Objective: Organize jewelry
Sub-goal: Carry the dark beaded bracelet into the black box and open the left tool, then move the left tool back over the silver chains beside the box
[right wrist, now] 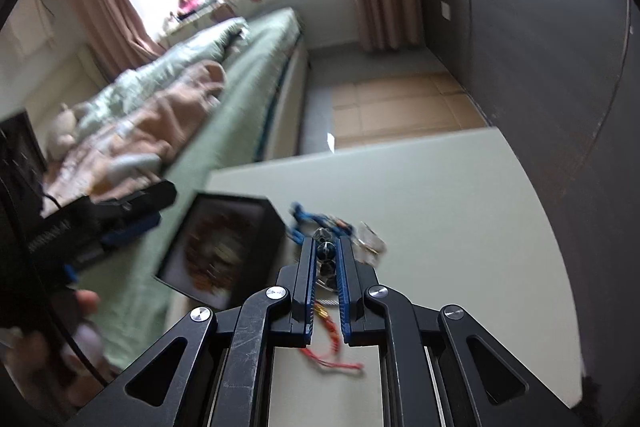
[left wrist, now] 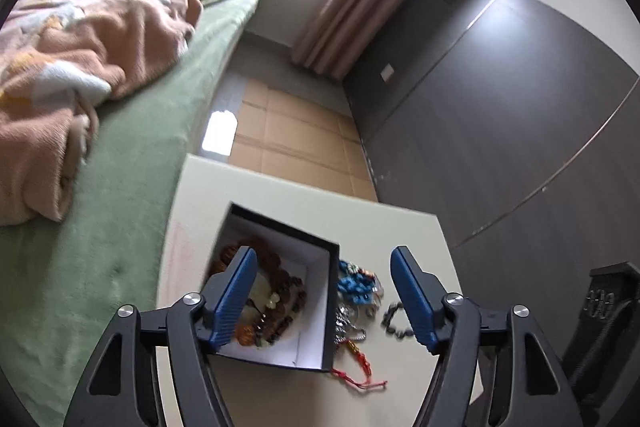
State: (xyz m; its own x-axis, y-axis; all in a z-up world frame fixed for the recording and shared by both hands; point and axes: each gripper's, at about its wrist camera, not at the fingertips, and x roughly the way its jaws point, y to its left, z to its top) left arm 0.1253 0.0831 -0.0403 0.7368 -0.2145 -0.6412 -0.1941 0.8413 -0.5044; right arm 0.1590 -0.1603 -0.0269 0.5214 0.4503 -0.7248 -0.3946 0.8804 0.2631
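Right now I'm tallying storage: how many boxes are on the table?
1: the open black box at the table's bed-side edge, holding bead bracelets. None other shows, though the fingers hide some tabletop.

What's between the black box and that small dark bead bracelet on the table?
In the left wrist view, between the black box and the dark bead bracelet lies a loose pile: blue beads, a silver chain, a red tassel.

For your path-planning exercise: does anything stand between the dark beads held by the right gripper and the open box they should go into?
Nothing visible does. The right gripper is shut on the dark beads; the box sits open-topped just to its left.
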